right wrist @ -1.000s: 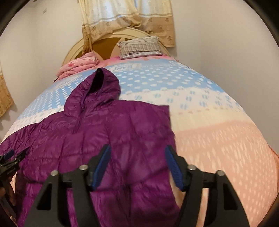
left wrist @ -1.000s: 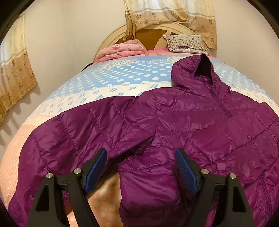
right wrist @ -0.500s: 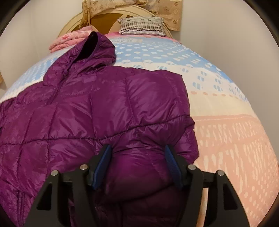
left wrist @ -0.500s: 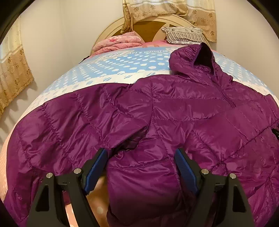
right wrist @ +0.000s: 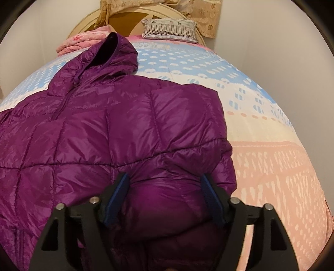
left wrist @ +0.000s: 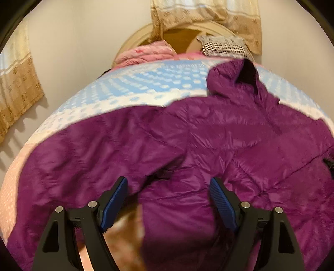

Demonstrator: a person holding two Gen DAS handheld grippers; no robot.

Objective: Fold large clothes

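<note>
Now, by part:
R tongs (right wrist: 163, 198): jaws opening, puffy fold of jacket bulging between the blue pads.
L tongs (left wrist: 168, 201): jaws wide apart, nothing gripped, above jacket where sleeve meets body.
Jacket (right wrist: 108, 129): purple, quilted, spread on bed (right wrist: 271, 146), hood (right wrist: 113, 56) toward headboard (right wrist: 125, 19).
Pillow (right wrist: 169, 30): at headboard, beyond hood.

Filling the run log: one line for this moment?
left gripper: open over purple jacket | right gripper: opening, sleeve fabric between | bed

Warm indoor light, fisheye bulge, left-wrist blur
</note>
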